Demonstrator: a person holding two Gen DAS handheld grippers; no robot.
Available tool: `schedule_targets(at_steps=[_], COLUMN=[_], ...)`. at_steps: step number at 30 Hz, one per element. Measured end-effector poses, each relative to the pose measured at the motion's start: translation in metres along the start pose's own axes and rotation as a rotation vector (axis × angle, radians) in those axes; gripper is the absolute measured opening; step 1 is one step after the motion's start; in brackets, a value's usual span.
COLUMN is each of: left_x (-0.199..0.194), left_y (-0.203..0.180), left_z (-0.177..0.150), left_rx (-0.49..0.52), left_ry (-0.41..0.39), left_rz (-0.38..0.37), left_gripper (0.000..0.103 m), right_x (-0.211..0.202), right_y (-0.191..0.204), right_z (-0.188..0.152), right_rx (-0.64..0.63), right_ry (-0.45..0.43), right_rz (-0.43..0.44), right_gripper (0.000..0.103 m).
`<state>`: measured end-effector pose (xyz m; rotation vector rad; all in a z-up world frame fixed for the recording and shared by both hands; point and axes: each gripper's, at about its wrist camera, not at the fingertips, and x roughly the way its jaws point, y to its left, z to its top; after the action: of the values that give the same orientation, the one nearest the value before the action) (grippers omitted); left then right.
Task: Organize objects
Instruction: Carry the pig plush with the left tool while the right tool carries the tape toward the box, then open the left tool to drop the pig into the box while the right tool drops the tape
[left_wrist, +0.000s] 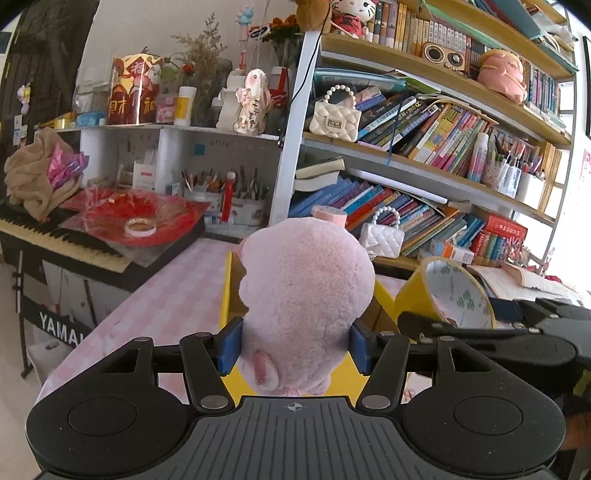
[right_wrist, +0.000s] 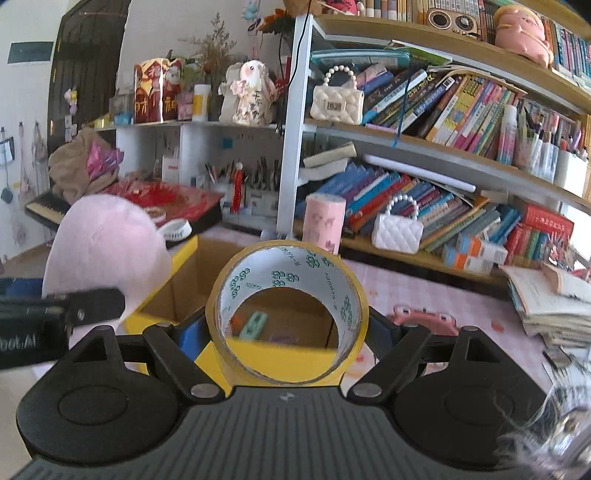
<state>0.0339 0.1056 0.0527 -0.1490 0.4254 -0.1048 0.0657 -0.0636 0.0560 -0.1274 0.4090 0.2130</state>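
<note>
We hold the pink plush toy (left_wrist: 306, 295) and yellow tape roll (right_wrist: 288, 314) clenched in both jaws above the yellow box (right_wrist: 184, 262), ready to drop them inside.

I count two grippers, left gripper (left_wrist: 295, 343) and right gripper (right_wrist: 286, 328). One pink plush toy (left_wrist: 306, 306). One yellow tape roll (right_wrist: 288, 314), plus one smaller white tape roll (left_wrist: 140, 226) on the red sheet. One yellow-edged cardboard box (right_wrist: 184, 273). Two quilted handbags with pearl handles: cream handbag (right_wrist: 336, 101), white handbag (right_wrist: 397, 230). One pink cylinder (right_wrist: 324, 221). One keyboard (left_wrist: 55, 236). Books too many to count.
</note>
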Motion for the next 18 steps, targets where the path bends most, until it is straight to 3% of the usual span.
schedule_targets(at_steps=[9,18], left_x=[0.065,0.125], left_y=[-0.009,-0.013], left_z=[0.015,0.011], left_rx=[-0.003,0.005], left_ry=[0.053,0.168], left_rz=[0.045,0.108], left_gripper=[0.058,0.058], right_x=[0.065,0.132], right_y=[-0.022,-0.036], right_z=[0.021,0.025], right_rx=[-0.042,-0.151], right_ry=[0.036,0.100], right_rz=[0.040,0.086], right_gripper=[0.084,0.083])
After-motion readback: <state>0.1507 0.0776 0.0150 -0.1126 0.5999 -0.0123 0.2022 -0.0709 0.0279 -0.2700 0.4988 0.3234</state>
